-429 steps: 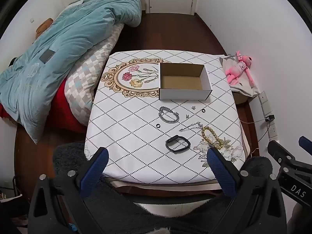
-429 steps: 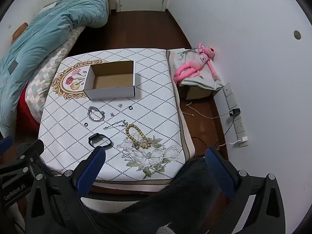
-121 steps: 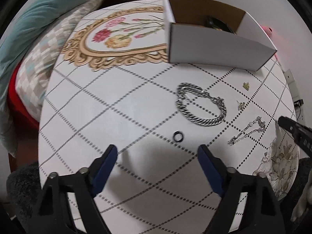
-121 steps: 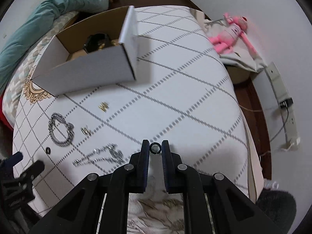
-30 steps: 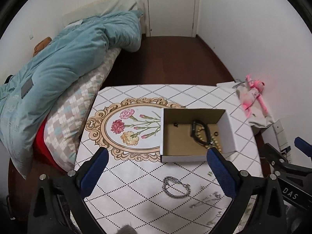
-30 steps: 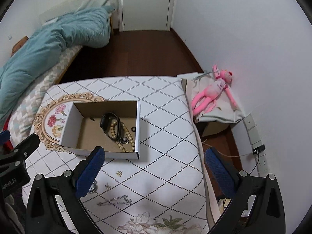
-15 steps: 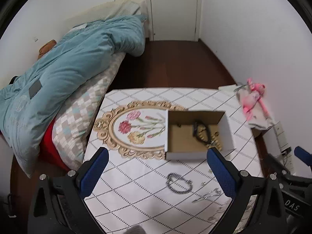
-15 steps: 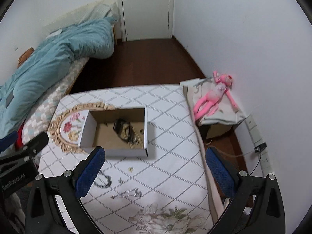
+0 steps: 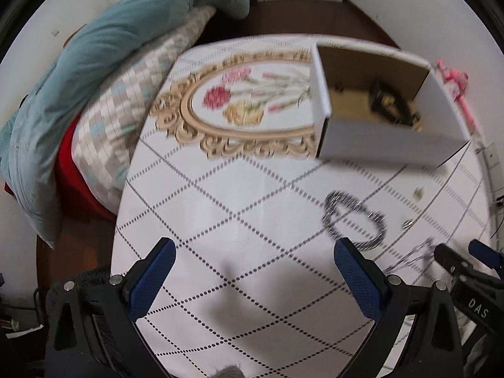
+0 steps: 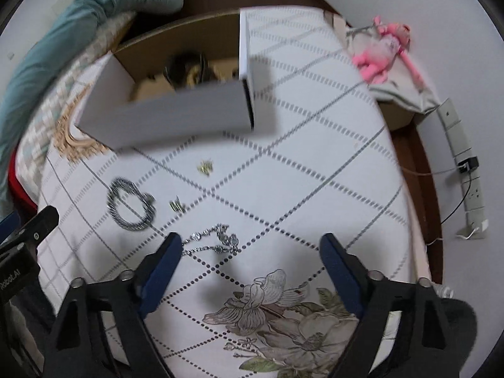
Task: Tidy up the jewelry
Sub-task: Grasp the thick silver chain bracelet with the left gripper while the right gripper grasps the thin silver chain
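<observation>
A white cardboard box (image 9: 387, 145) (image 10: 163, 123) stands on the patterned table and holds a black bracelet (image 9: 382, 97) and beads. A silver chain bracelet (image 9: 354, 223) (image 10: 130, 206) lies in front of the box. A thin silver necklace (image 10: 214, 241) lies by my right gripper's left finger. Two small gold earrings (image 10: 205, 167) (image 10: 177, 205) lie between them. My left gripper (image 9: 253, 278) is open and empty, low over the table, left of the chain bracelet. My right gripper (image 10: 250, 264) is open and empty, just right of the necklace.
A bed with a teal duvet (image 9: 94, 47) and checked pillow (image 9: 126, 116) lies left of the table. A pink plush toy (image 10: 382, 53) lies on a cloth at the right. A power strip (image 10: 463, 163) runs along the right wall.
Both grippers have dropped from high above the table to close over it. The box and the loose jewelry now look much larger. Both stay open.
</observation>
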`<state>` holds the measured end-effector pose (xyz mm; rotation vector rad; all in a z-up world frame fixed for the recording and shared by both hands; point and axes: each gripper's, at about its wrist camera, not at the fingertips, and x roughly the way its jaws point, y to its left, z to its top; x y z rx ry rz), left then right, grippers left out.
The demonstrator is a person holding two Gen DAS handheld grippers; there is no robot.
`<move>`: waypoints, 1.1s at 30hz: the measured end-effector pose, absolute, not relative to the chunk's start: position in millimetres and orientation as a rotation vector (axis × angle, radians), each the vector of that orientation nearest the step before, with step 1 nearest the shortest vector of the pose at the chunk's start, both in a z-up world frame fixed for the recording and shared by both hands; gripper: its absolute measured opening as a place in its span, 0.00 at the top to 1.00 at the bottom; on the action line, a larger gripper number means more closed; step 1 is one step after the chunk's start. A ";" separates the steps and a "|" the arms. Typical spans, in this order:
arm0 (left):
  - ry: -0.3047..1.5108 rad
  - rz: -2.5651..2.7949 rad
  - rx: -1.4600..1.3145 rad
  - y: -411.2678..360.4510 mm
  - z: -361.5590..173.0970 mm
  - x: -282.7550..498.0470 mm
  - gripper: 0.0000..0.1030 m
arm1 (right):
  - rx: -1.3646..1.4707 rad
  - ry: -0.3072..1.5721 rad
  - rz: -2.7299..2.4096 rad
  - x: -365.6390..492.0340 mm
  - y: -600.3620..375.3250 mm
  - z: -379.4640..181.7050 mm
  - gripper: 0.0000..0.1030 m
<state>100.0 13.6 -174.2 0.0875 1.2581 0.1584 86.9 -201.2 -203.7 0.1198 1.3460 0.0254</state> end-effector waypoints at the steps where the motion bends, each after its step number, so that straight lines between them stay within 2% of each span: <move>1: 1.269 0.159 0.086 14.4 -178.3 99.6 0.00 | 0.111 1.355 0.029 86.6 -198.3 -210.0 0.32; 4: 1.294 0.157 0.076 16.1 -188.0 99.7 0.00 | 0.087 1.375 0.035 84.0 -189.9 -222.8 0.48; 9: 1.334 0.101 -0.010 15.7 -196.9 107.5 0.01 | 0.051 1.318 0.017 76.4 -182.2 -223.0 0.58; 11: 1.348 0.069 -0.061 14.0 -199.8 113.5 0.01 | 0.042 1.311 0.029 75.4 -179.0 -222.4 0.72; 12: 1.358 0.055 -0.087 12.8 -201.9 117.3 0.03 | 0.040 1.316 0.041 74.4 -178.0 -222.7 0.83; 13: 1.367 0.046 -0.101 11.4 -204.0 120.7 0.10 | 0.042 1.320 0.042 74.7 -178.3 -222.6 0.84; 15: 1.382 0.032 -0.115 7.0 -207.9 127.1 0.13 | 0.062 1.324 0.043 74.8 -183.8 -222.9 0.84; 18: 1.392 0.014 -0.097 -2.2 -214.1 136.3 0.24 | 0.081 1.340 0.029 77.8 -195.2 -221.1 0.86; 20: 1.393 0.010 -0.059 -11.1 -217.5 140.3 0.27 | 0.089 1.340 0.009 78.8 -204.3 -219.5 0.90; 22: 1.394 0.001 -0.016 -18.5 -221.1 142.6 0.46 | 0.117 1.350 -0.002 79.1 -214.5 -219.1 0.90; 23: 1.387 -0.009 0.006 -22.8 -221.9 142.6 0.48 | 0.124 1.352 -0.007 81.4 -217.8 -218.8 0.90; 25: 1.376 -0.036 0.021 -28.7 -221.2 143.8 0.66 | 0.145 1.355 -0.019 83.6 -227.5 -219.2 0.90; 26: 1.373 -0.046 0.032 -32.5 -220.1 143.6 0.72 | 0.165 1.357 -0.020 83.7 -232.7 -219.8 0.90; 27: 1.371 -0.056 0.040 -36.4 -219.3 143.5 0.86 | 0.180 1.358 -0.018 84.3 -237.0 -220.4 0.90; 28: 1.371 -0.071 0.048 -40.3 -219.1 143.8 0.96 | 0.196 1.359 -0.016 84.4 -240.0 -220.6 0.90; 30: 1.374 -0.082 0.051 -44.4 -218.7 143.7 0.96 | 0.225 1.361 -0.009 85.7 -244.9 -221.5 0.90; 33: 1.366 -0.107 0.022 -46.2 -213.8 141.6 0.98 | 0.255 1.355 0.003 86.6 -248.6 -217.5 0.96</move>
